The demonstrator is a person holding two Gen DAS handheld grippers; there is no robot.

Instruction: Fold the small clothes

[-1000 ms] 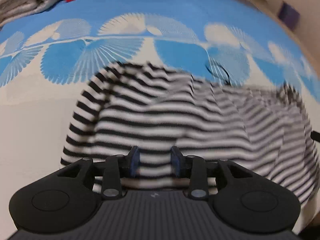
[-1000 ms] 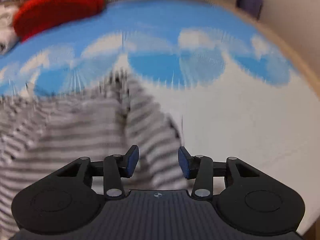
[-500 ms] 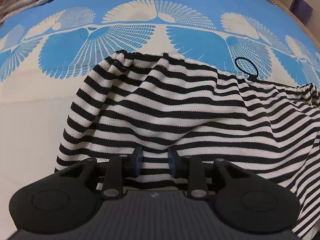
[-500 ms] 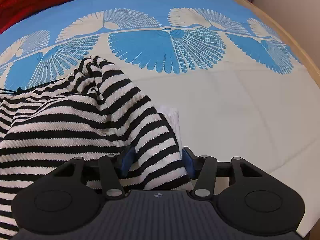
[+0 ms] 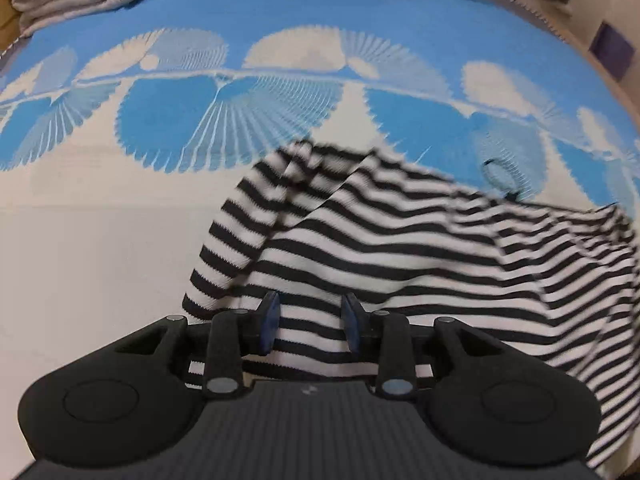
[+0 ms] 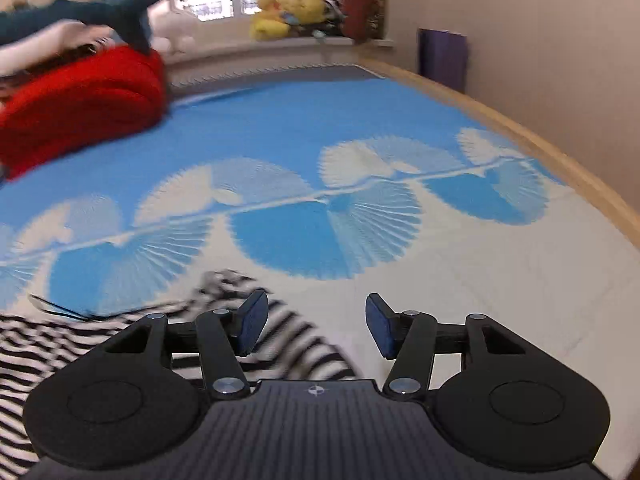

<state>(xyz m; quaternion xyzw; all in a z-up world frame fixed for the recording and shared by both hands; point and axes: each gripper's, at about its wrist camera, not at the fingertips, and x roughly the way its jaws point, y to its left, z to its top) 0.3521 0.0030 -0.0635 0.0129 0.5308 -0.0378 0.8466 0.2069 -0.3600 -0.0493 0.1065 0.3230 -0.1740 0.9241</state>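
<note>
Striped garment (image 5: 420,264) lies rumpled on blue-and-white bedspread (image 5: 100,240). Left gripper (image 5: 310,326): jaws parted, fabric between the pads, grip unclear. Right gripper (image 6: 316,324): jaws wide apart, holding nothing, garment's edge below-left.

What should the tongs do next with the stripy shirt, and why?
Probably bring the right tongs back down onto the stripy shirt: they look open and hold nothing, with the shirt below. The left tongs look open around bunched cloth.
</note>
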